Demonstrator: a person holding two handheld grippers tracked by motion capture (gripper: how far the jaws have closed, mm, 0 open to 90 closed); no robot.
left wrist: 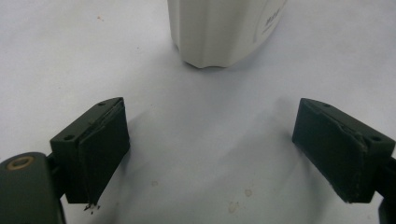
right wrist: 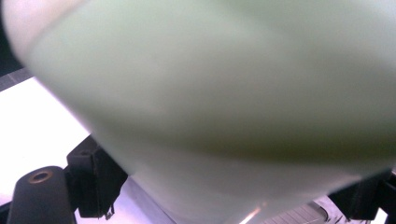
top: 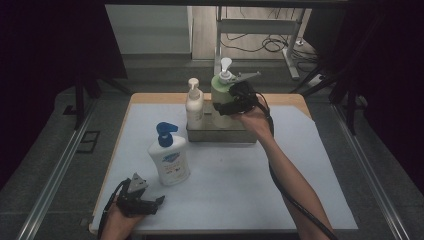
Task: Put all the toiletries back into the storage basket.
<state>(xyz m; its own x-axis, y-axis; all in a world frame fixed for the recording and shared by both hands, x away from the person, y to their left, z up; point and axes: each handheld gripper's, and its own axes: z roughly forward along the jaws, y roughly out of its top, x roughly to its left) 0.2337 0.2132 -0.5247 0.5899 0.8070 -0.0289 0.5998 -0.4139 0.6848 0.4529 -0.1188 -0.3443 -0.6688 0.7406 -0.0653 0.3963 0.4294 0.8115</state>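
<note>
A pale green pump bottle [top: 218,90] stands at the right end of a metal tray [top: 220,135], and my right gripper [top: 223,107] is shut on its body from the right side. In the right gripper view the green bottle [right wrist: 224,93] sits blurred between the two jaws of my right gripper [right wrist: 229,196]. A cream pump bottle [top: 194,107] stands at the tray's left end. In front of it, a white bottle with a blue pump [top: 169,160] stands on the mat. My left gripper [top: 159,202] rests open near the table's front left, its jaws [left wrist: 210,154] wide apart short of that bottle's base [left wrist: 219,28].
A light mat [top: 280,165] covers most of the wooden table [top: 150,97]. Metal rails [top: 55,175] run along both sides of the table. Beyond the far edge stand a desk frame and loose cables [top: 270,42] on the floor.
</note>
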